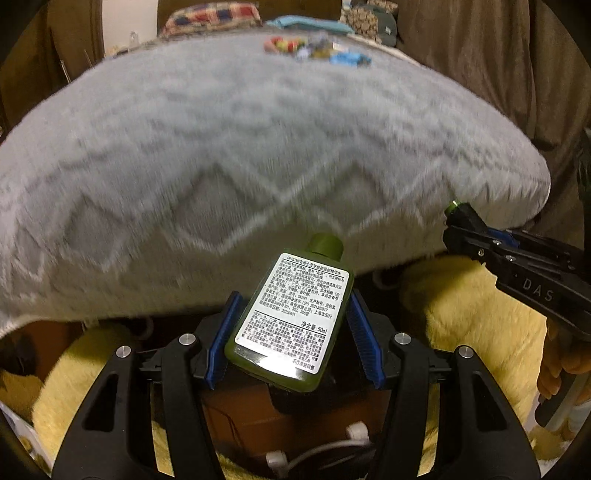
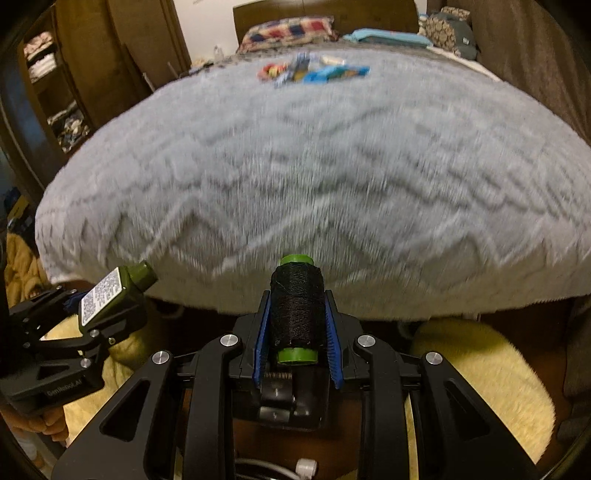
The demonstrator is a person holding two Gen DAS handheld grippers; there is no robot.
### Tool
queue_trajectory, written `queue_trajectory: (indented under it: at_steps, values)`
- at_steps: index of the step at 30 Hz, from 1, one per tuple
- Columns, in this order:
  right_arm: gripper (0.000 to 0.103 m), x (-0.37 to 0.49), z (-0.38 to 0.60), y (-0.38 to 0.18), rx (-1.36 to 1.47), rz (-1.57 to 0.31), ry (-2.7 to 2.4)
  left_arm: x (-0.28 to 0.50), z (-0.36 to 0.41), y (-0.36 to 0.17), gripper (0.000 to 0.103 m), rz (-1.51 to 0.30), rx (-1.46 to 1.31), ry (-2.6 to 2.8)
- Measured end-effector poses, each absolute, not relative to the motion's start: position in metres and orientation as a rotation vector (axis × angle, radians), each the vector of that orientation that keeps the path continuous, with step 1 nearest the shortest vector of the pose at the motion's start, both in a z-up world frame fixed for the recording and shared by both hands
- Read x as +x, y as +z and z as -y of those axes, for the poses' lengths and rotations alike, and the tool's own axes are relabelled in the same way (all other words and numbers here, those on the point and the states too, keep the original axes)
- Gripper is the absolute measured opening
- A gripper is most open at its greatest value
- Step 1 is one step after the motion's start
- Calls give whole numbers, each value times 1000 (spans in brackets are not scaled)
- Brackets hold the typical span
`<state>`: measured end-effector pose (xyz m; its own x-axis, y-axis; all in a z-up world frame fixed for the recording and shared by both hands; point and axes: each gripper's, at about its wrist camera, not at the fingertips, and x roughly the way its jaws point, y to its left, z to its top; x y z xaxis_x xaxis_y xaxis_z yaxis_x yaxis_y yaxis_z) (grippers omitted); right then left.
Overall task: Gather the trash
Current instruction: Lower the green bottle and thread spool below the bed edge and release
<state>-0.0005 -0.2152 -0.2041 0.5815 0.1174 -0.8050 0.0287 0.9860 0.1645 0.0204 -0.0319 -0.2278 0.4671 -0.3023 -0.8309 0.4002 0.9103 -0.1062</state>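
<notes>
My left gripper (image 1: 293, 295) is shut on a small green bottle (image 1: 291, 317) with a white printed label, its cap pointing toward the bed. In the right wrist view the same bottle (image 2: 110, 299) shows at the lower left in that gripper (image 2: 110, 314). My right gripper (image 2: 297, 295) is shut on a spool of black thread (image 2: 297, 310) with green ends, held lengthwise between the blue pads. The spool's green tip (image 1: 453, 205) peeks out at the right of the left wrist view. Both grippers hang just off the near edge of the bed.
A grey fluffy blanket (image 2: 314, 166) covers the bed. Several colourful wrappers (image 2: 314, 72) lie far back on it, near pillows (image 2: 291, 31). Yellow fluffy fabric (image 2: 480, 373) lies below on both sides. Brown curtains (image 1: 498, 55) hang at the right, shelves (image 2: 55, 92) at the left.
</notes>
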Motion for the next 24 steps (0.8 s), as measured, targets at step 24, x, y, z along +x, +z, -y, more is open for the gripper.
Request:
queue_trajectory:
  at_steps: [24]
  values:
    - [27,13,201,-321,223,-1253,76,38,45,-353,55,-1332,103,-446]
